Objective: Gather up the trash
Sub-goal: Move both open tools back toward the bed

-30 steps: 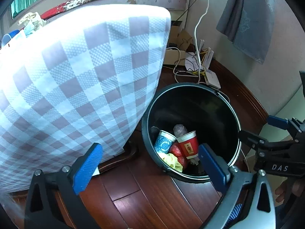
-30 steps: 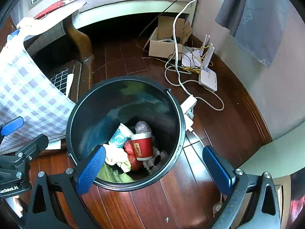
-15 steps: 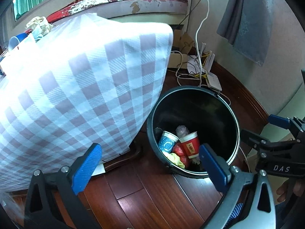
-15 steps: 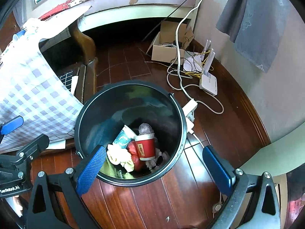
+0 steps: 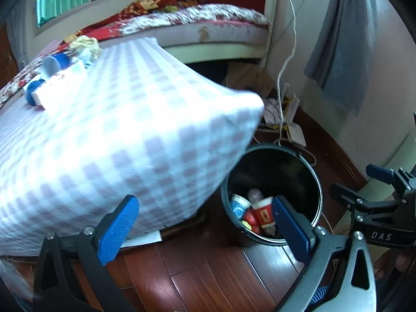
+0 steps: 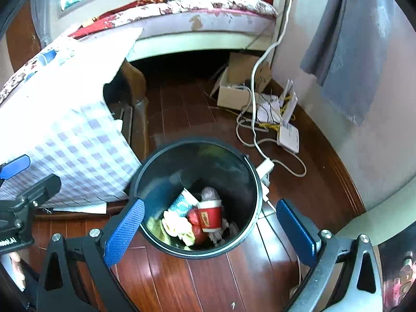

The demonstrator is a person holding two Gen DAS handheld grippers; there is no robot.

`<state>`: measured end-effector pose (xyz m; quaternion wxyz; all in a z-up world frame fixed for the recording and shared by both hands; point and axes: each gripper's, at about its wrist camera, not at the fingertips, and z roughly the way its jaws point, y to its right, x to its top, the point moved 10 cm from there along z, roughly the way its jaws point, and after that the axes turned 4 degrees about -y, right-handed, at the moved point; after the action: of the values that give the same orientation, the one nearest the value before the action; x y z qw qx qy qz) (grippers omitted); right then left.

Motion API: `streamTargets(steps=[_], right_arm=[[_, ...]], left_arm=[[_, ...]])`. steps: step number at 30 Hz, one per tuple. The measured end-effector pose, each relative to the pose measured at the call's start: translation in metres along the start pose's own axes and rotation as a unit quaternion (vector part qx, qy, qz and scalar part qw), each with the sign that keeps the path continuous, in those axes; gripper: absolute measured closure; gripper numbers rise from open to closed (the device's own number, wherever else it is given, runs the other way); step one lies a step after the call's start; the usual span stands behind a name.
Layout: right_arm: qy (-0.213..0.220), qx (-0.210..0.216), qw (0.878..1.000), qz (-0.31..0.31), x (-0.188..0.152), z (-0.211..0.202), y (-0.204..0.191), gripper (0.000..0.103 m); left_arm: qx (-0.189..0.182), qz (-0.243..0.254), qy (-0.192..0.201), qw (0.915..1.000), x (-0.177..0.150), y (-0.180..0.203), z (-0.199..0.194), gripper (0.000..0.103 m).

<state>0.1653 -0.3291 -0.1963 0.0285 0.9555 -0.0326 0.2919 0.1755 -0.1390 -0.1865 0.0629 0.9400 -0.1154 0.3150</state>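
A black round bin [image 6: 249, 176] stands on the wooden floor beside a table draped in a checked cloth [image 5: 117, 143]. Inside it lie a red paper cup [image 6: 209, 215], a blue-patterned cup [image 6: 180, 204] and crumpled wrappers [image 6: 176, 227]. The same bin [image 5: 316, 182] shows at lower right in the left wrist view. On the tabletop rest a blue cup [image 5: 53, 63], a white box [image 5: 62, 82] and crumpled paper [image 5: 84, 45]. My left gripper [image 5: 205, 230] is open and empty above the floor near the table edge. My right gripper [image 6: 210, 230] hangs open and empty over the bin.
A bed with a floral mattress [image 6: 208, 5] runs along the back wall. White cables [image 6: 256, 127], a router [image 6: 288, 135] and a cardboard box [image 6: 234, 88] clutter the floor by the wall. A grey towel [image 6: 345, 52] hangs at right.
Both grippers have risen and drawn back from the bin, which now looks smaller. The tabletop with its cup and paper has come into the left wrist view. Both stay open.
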Motion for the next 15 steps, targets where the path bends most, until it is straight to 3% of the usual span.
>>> streamTargets(steps=[15], right_arm=[[0.072, 0.042, 0.996, -0.037, 0.065, -0.048, -0.094, 0.001]], left_arm=[[0.051, -0.061, 0.069, 0.9945, 0.027, -0.102, -0.060, 0.001]])
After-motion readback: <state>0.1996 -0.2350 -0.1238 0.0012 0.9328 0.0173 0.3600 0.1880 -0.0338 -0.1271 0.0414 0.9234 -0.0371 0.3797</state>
